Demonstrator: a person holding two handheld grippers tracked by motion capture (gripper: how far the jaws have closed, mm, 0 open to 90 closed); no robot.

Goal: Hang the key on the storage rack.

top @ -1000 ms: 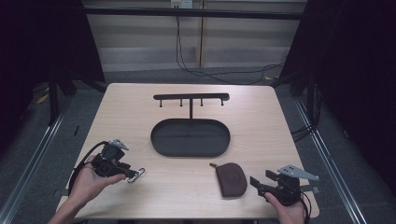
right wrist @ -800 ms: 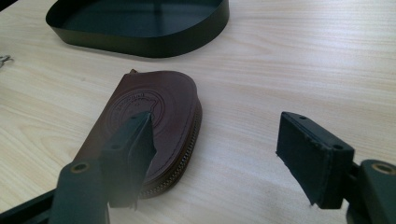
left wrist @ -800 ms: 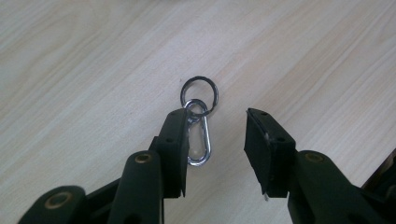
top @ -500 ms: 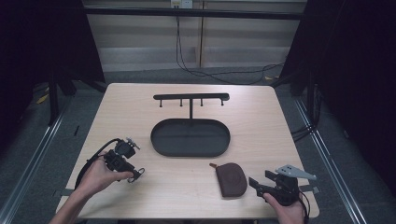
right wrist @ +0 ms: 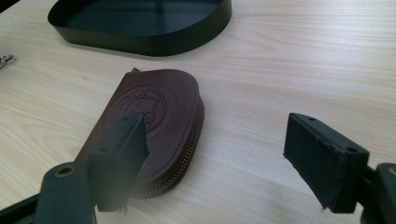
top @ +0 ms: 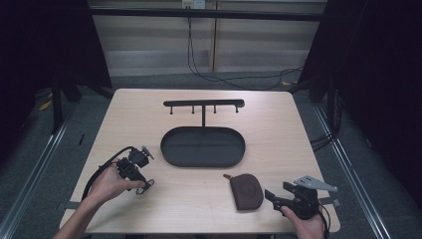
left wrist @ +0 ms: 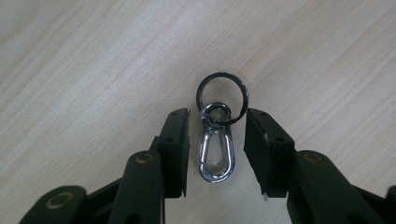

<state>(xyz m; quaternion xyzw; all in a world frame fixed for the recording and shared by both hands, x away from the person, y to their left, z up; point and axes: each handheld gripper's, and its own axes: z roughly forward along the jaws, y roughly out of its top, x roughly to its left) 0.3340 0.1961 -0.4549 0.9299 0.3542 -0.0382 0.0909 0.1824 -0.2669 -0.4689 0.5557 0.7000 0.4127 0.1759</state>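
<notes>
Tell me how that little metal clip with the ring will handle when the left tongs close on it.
The clip is polished metal, so it may slip between the flat pads. It looks rigid and light. The ring is only looped through its eye, so it will probably swing loose once lifted.

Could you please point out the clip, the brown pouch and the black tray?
clip [left wrist: 215,149], left gripper view, on its silver body.
brown pouch [right wrist: 159,116], right gripper view, on its stamped flap.
black tray [top: 203,160], high view, on its near rim.

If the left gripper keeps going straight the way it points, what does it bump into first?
Probably the silver clip. It lies on the table right between the left gripper's open jaws, with a dark ring hooked on its far end.
</notes>
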